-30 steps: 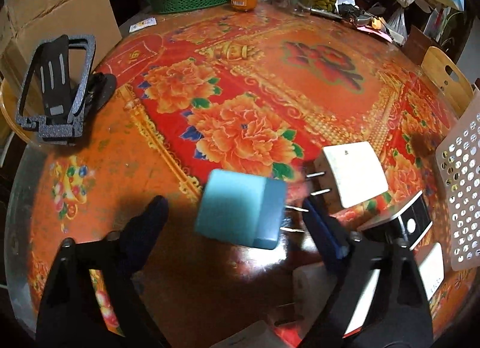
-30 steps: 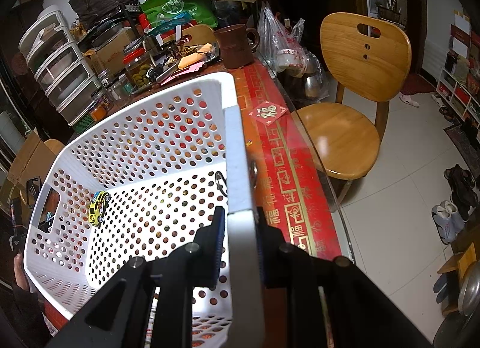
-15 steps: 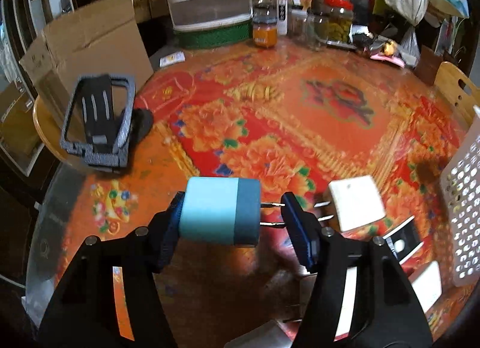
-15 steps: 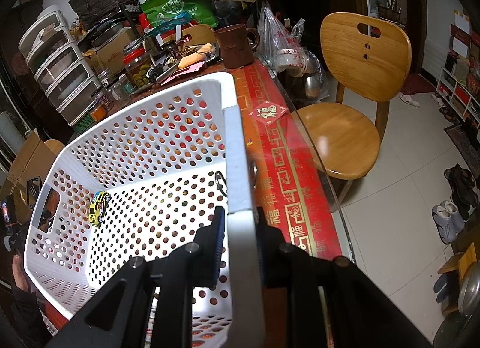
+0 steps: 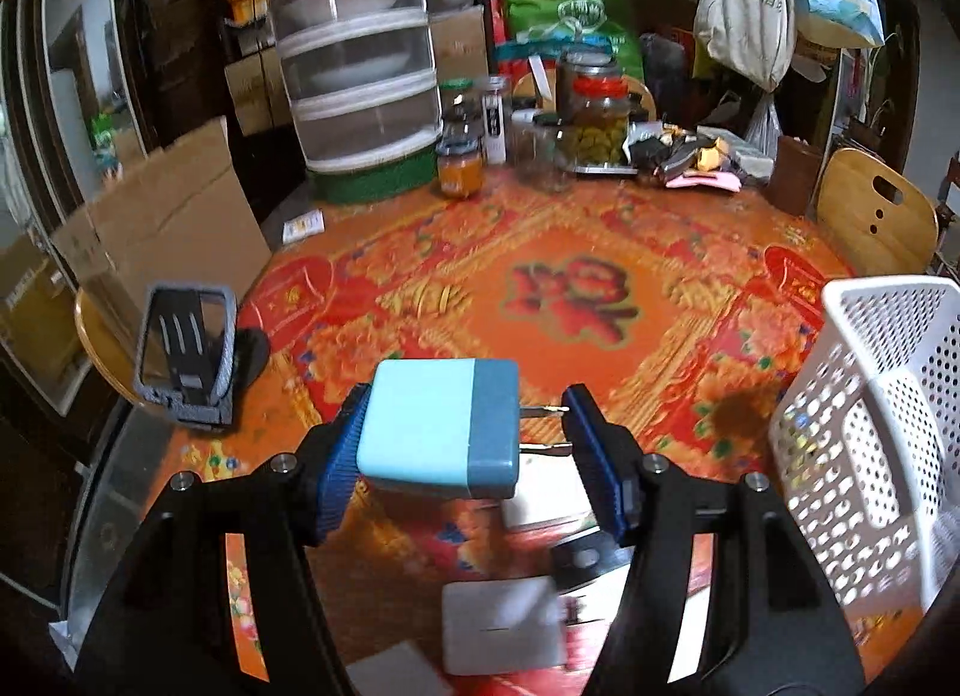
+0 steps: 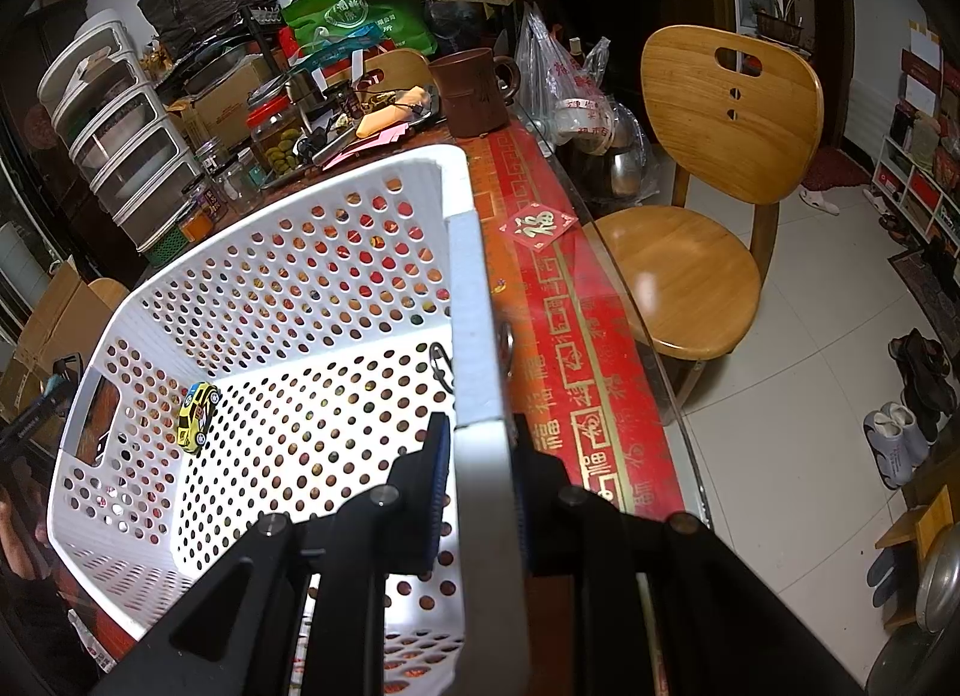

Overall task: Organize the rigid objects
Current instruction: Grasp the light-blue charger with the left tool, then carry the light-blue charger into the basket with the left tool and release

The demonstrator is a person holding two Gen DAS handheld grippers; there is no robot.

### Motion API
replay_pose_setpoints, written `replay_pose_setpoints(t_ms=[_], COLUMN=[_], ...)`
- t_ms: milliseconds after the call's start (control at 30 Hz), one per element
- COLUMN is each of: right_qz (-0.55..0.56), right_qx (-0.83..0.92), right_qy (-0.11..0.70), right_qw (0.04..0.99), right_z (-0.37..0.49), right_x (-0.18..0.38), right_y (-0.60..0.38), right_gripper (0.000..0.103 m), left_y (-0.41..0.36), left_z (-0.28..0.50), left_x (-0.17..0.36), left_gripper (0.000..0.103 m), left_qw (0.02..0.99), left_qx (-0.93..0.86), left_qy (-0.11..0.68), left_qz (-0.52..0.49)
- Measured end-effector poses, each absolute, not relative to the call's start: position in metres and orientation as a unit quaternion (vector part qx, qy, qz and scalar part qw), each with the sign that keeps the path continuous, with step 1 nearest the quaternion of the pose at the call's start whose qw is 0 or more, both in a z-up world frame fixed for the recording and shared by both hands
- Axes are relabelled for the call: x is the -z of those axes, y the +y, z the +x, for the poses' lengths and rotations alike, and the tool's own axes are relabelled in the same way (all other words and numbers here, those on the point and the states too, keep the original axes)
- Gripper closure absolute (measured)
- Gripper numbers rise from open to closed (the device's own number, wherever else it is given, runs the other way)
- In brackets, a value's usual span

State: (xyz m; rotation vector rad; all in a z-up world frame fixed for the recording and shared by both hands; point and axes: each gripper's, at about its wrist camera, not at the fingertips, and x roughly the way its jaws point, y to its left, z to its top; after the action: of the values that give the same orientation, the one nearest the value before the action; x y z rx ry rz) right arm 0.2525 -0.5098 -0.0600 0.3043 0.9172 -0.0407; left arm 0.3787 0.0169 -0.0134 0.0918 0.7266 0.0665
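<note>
The task is judged to be at an early stage. Only a toy car [image 6: 197, 417] is seen inside the basket [image 6: 336, 216], on its floor near the left wall. The blue charger [image 5: 441, 435] is held in the left gripper [image 5: 465, 444], lifted above the table [image 5: 570, 252]; the jaws are closed on it lengthwise, one pad on the back of the body and the other on the tips of the prongs. The right gripper [image 6: 477, 477] is closed tightly on the near right rim of the basket, so the basket is kept steady. Below the left gripper, at least two white adapters [image 5: 501, 624] and a dark item are left on the table; they are blurred. A black stand [image 5: 186, 360] is at the far left edge. These things are still to be put away, as far as can be judged.

Compared with one second ago, the charger has been grasped and raised from the table, where it was lying free between wide open fingers. The left view is now turned upward, and the basket [image 5: 870, 438] appears closer on the right. The right view is unchanged.
</note>
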Motion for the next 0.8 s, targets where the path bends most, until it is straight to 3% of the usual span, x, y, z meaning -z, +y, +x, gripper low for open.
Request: replay_pose_setpoints(t_ms=[300, 800], right_qz=[0.147, 0.147], right_qx=[0.019, 0.019], right_qy=[0.441, 0.441], right_qw=[0.885, 0.885], right_z=[0.253, 0.254], right_x=[0.060, 0.060], right_y=[-0.510, -0.510], right_gripper=[0.086, 0.086], left_y=[-0.067, -0.211], left_z=[0.365, 0.335], left_x=[-0.020, -0.015], left_gripper=[0.042, 0.042], left_qw=[0.938, 0.928], left_qx=[-0.006, 0.053], left_qy=[0.334, 0.325], left_qz=[0.089, 0.176])
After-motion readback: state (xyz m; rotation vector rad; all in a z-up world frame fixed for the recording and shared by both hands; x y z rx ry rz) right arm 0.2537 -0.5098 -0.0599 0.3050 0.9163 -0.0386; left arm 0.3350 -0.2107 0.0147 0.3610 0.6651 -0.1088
